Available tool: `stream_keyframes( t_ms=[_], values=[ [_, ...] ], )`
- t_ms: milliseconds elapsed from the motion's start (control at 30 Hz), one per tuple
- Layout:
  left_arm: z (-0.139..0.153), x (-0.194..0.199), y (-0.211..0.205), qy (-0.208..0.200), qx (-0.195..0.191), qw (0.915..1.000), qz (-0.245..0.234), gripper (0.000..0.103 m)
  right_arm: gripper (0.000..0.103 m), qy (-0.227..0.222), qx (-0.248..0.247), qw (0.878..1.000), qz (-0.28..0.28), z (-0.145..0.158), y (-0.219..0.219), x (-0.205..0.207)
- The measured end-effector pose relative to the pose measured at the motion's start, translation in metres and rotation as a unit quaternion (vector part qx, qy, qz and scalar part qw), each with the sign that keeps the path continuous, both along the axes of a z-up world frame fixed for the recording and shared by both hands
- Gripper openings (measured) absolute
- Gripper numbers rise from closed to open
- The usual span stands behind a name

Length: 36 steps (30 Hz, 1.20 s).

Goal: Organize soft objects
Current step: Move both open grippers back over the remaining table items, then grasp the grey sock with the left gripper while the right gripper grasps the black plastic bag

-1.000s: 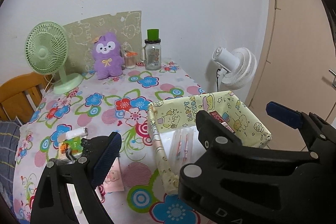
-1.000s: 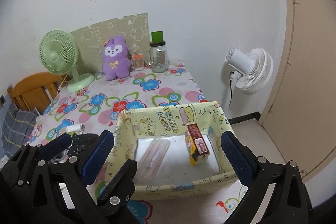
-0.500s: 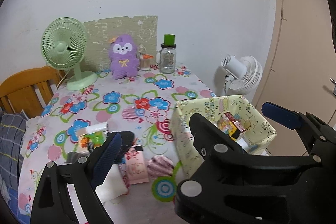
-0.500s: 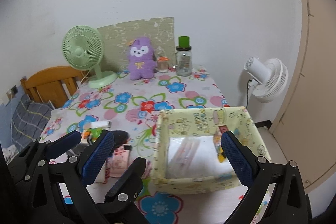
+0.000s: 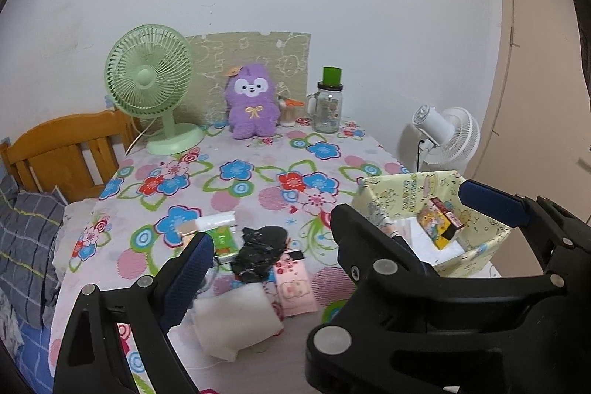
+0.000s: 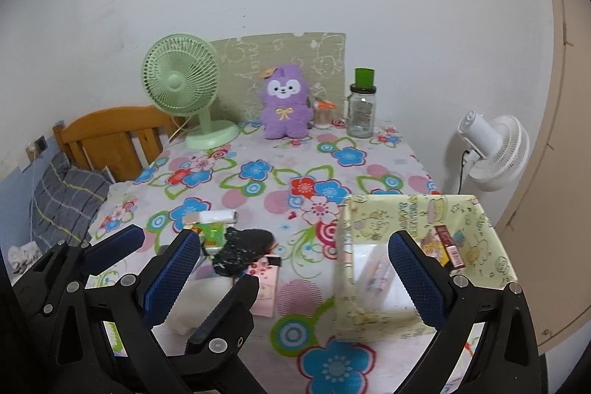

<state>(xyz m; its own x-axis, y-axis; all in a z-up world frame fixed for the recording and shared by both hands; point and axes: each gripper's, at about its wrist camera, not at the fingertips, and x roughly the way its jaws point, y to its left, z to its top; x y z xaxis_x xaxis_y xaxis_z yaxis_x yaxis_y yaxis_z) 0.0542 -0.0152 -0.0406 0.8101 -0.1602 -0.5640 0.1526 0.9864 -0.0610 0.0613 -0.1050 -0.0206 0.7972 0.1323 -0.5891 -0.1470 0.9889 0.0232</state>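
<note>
Your left gripper (image 5: pixel 332 257) gapes wide, empty, above near table edge. Beneath it, pile: white soft wad (image 5: pixel 236 320) nearest you, crumpled black bag (image 5: pixel 258 253) behind, pink packet (image 5: pixel 295 287) long axis running away from you. Your right gripper (image 6: pixel 295 272) also wide apart, empty, above yellow box (image 6: pixel 476 220). Box print partly readable, "HAPPY". Small carton (image 6: pixel 447 246) leans tilted inside right wall; carton text unreadable. Purple plush (image 6: pixel 284 102) upright at far wall, facing you.
</note>
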Motion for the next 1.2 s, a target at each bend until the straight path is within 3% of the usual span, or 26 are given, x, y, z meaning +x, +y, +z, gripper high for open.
stream_keyframes(
  t_ms=[700,1067,1200],
  values=[
    [-0.036,0.027,0.055,0.027,0.002,0.9992,0.028,0.094,0.103,0.042,0.012,0.999,0.026,-0.044,0.057,0.037],
    [-0.073,0.056,0.079,0.077,0.002,0.9955,0.056,0.094,0.097,0.083,0.006,0.996,0.043,-0.081,0.079,0.066],
    [-0.083,0.066,0.087,0.097,-0.004,0.9933,0.062,0.087,0.095,0.098,0.011,0.994,0.041,-0.092,0.083,0.077]
  ],
)
